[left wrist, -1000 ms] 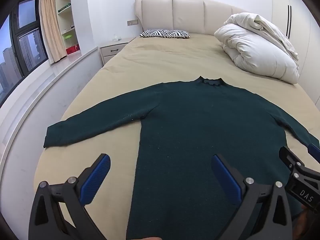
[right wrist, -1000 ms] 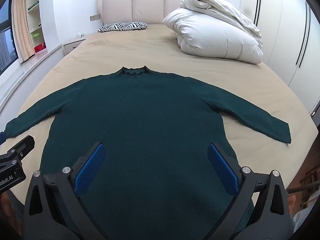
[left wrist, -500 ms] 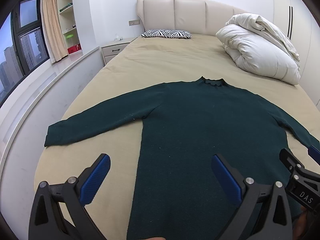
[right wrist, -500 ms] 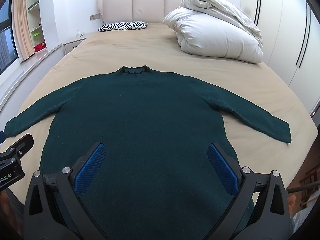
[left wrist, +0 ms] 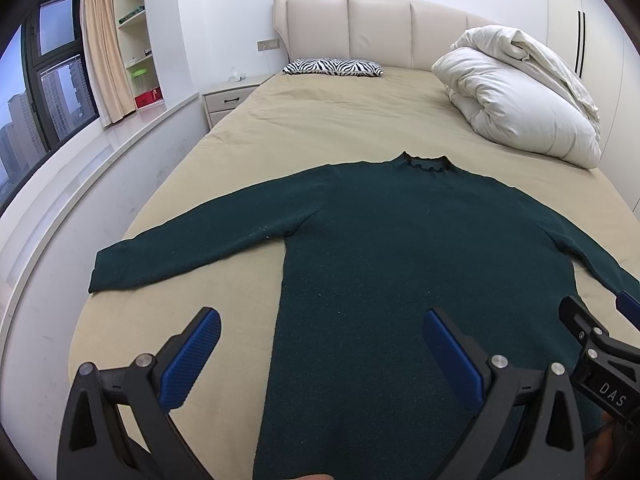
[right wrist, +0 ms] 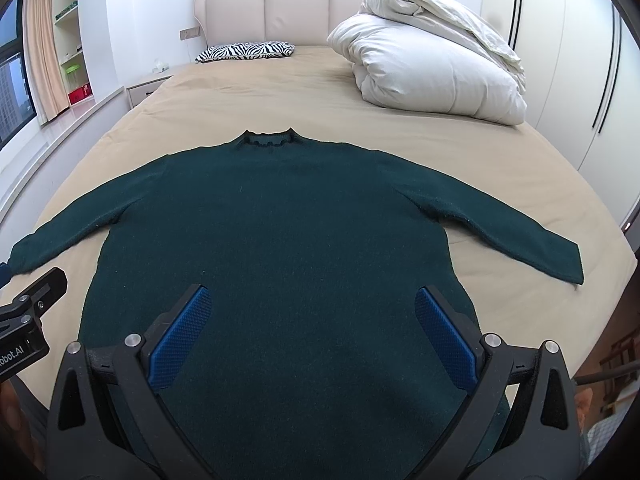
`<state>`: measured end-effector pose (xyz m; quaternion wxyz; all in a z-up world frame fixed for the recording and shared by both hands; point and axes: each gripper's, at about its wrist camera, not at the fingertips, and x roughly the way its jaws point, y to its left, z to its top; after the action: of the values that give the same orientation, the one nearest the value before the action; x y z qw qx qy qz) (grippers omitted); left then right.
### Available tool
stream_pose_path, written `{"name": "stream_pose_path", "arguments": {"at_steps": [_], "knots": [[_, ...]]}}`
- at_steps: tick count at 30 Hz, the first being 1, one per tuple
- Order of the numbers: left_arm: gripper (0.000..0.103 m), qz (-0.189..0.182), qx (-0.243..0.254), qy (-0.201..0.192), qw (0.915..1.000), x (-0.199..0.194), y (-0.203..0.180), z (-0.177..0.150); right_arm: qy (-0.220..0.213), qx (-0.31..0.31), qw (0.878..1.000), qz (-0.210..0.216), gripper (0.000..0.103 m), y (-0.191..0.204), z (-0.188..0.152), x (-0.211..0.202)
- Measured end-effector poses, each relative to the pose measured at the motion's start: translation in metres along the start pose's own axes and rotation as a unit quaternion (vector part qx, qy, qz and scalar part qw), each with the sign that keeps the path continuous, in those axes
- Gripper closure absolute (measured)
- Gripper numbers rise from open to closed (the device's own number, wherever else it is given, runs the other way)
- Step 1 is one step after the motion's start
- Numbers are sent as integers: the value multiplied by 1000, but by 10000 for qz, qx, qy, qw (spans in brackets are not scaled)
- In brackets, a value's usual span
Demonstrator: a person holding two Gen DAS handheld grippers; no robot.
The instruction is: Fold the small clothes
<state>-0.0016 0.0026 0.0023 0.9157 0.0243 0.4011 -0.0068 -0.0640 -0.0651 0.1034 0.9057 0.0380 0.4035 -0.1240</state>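
Observation:
A dark green long-sleeved sweater [left wrist: 400,248] lies flat on the beige bed [left wrist: 320,120], collar toward the headboard, both sleeves spread out; it also shows in the right wrist view [right wrist: 280,232]. My left gripper [left wrist: 320,328] is open and empty, above the sweater's left hem edge. My right gripper [right wrist: 312,312] is open and empty, above the sweater's lower body. The left sleeve cuff [left wrist: 116,268] lies near the bed's left edge, the right cuff [right wrist: 560,260] near the right edge. The hem is hidden below the grippers.
A rolled white duvet [left wrist: 520,100] lies at the bed's far right, a zebra pillow [left wrist: 332,67] by the headboard. A nightstand [left wrist: 228,100] and window ledge [left wrist: 80,168] run along the left; wardrobe doors [right wrist: 580,60] stand on the right.
Both grippers have pulled back or risen slightly, so the sweater sits a little farther ahead. The sweater has not moved and both grippers stay open.

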Motion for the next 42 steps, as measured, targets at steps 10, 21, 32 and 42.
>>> {"name": "stream_pose_path", "arguments": {"at_steps": [10,21,32,42], "knots": [[0,13,4,-3,10000,0,1,-1,0,0,10000,5,0,0,0,1],[0,14,14,1,10000,1,1,-1,9,3,10000,13,0,-1,1,1],[0,21,17,-1,10000,1,0,-2,27,5,10000,19,0,1,-4,6],[0,25,15,5,10000,1,2,-4,38,8,10000,27,0,1,-5,8]]}}
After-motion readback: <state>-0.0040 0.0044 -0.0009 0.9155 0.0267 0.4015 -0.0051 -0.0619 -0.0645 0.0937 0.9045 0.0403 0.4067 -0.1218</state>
